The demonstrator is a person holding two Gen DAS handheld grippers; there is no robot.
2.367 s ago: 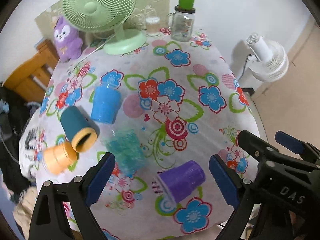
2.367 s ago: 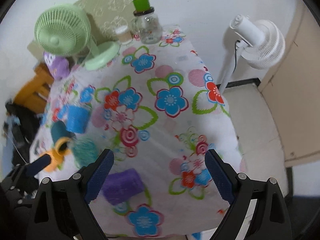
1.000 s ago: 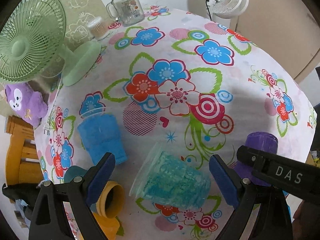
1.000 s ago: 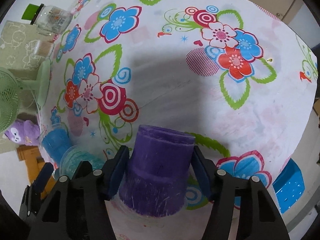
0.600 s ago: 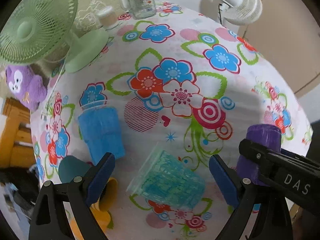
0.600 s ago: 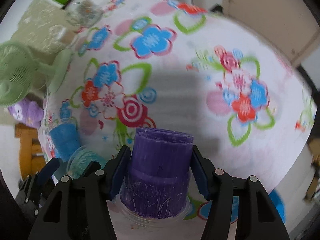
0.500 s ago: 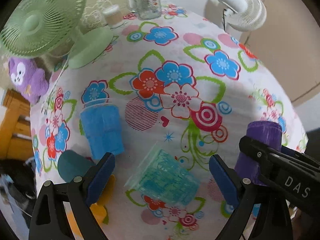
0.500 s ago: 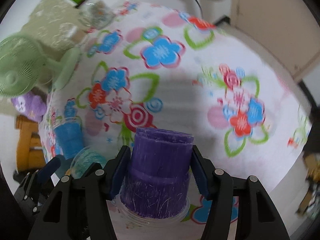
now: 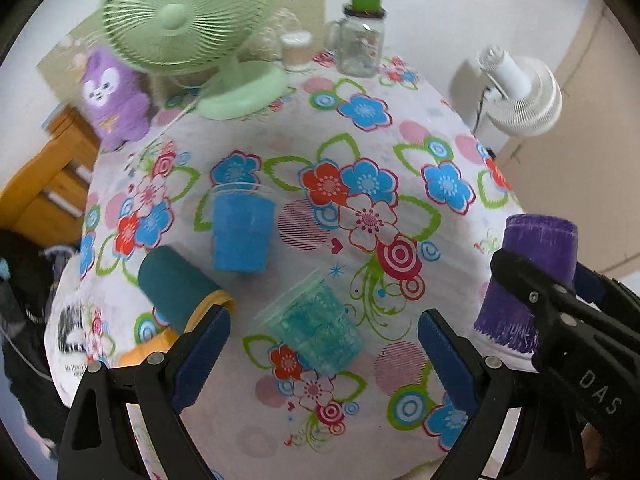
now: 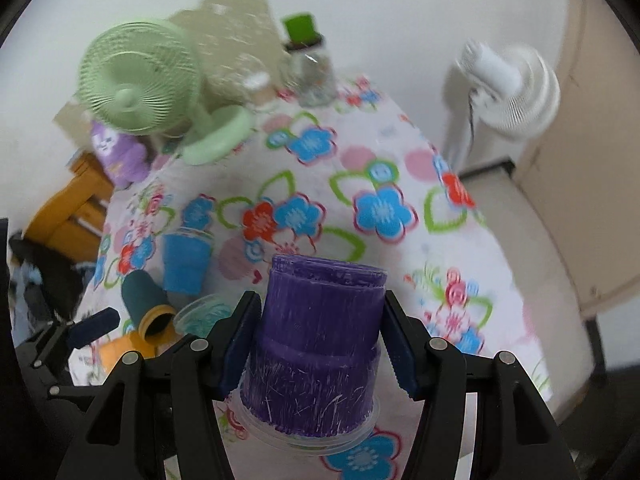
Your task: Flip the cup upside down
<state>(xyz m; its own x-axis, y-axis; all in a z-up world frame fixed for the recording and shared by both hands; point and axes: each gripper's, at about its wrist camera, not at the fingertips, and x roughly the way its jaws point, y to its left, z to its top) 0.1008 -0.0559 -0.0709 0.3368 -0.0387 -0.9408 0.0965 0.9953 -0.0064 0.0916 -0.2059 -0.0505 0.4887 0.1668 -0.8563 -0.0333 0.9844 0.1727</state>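
Purple cup (image 10: 320,344) is what we've got clamped in the right gripper (image 10: 320,344), blue pads squeezing it from both sides about halfway up. Its long axis runs pretty much straight up and down, closed base on top and the clear flanged rim at the bottom, so it looks flipped already. What matters now is the gap between that rim and the floral tablecloth (image 10: 400,160). The right wrist view is motion-blurred down there, so we honestly can't tell if the rim is touching the cloth or hovering just above it. From the left wrist view the same cup (image 9: 532,276) sits off near the right edge of the table, well apart from the other cups.

Our left gripper (image 9: 324,344) is spread wide with nothing in it, and the teal crinkly cup (image 9: 320,328) lies on its side right between those fingers, mouth pointing up-left in that view. So the left hand is clearly the nearer one for that.

As for containers: the blue cup (image 9: 242,232) lies on its side with its rim pointing away from us, the dark teal cup (image 9: 176,292) is tipped over with its yellow mouth toward us, and an orange one (image 9: 136,356) peeks out beside it. All look empty as far as we can see. The glass jar with the green lid (image 9: 362,44) stands upright at the back by the green desk fan (image 9: 188,20).
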